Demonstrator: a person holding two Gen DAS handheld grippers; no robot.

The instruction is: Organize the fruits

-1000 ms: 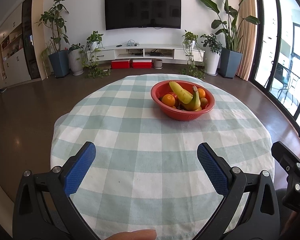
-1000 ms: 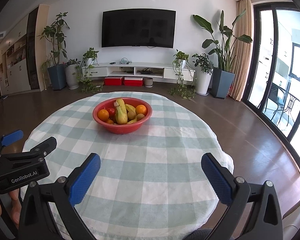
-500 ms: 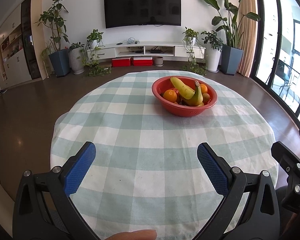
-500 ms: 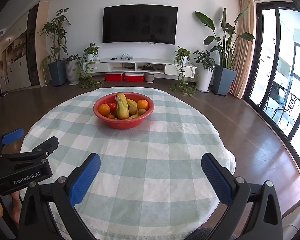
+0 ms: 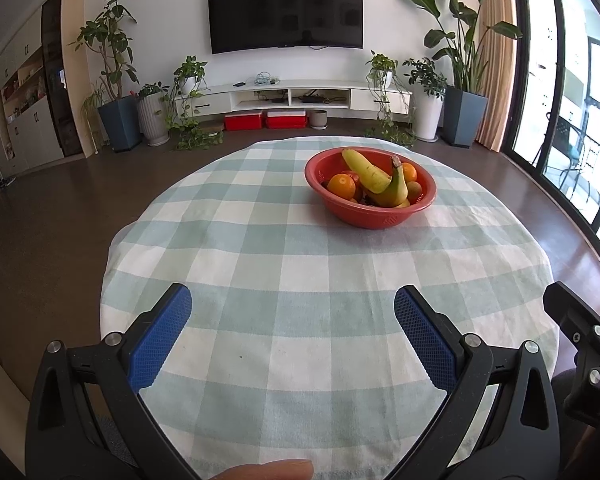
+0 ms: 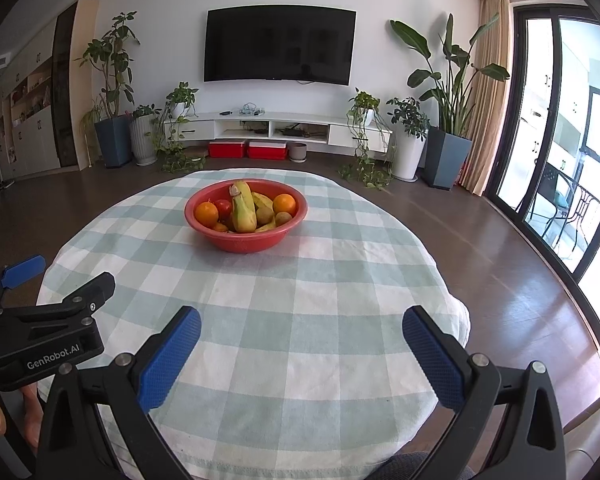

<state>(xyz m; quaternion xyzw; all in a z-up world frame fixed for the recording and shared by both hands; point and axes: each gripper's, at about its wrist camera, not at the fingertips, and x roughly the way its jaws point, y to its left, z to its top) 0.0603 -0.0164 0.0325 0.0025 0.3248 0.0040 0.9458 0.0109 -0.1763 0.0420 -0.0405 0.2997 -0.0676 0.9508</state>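
A red bowl (image 5: 380, 216) (image 6: 240, 242) sits on the far half of a round table with a green-and-white checked cloth (image 5: 284, 264) (image 6: 300, 288). It holds bananas (image 5: 374, 174) (image 6: 243, 210), oranges (image 5: 341, 186) (image 6: 206, 214), a red fruit (image 6: 223, 207) and brown kiwis (image 6: 265, 215). My left gripper (image 5: 293, 312) hovers open over the near edge of the table, well short of the bowl. My right gripper (image 6: 300, 330) is also open and empty over the near edge. The left gripper's body shows at the left of the right wrist view.
Beyond the table are a dark wood floor, a TV (image 5: 284, 10) on the wall, a low white cabinet (image 5: 292, 96), potted plants (image 5: 114, 80) and glass doors (image 6: 572, 160) at the right. A fingertip (image 5: 264, 470) shows at the bottom edge.
Both cameras have tilted down and moved slightly toward the table, so the bowl sits lower in each view. Both grippers stay open and empty.
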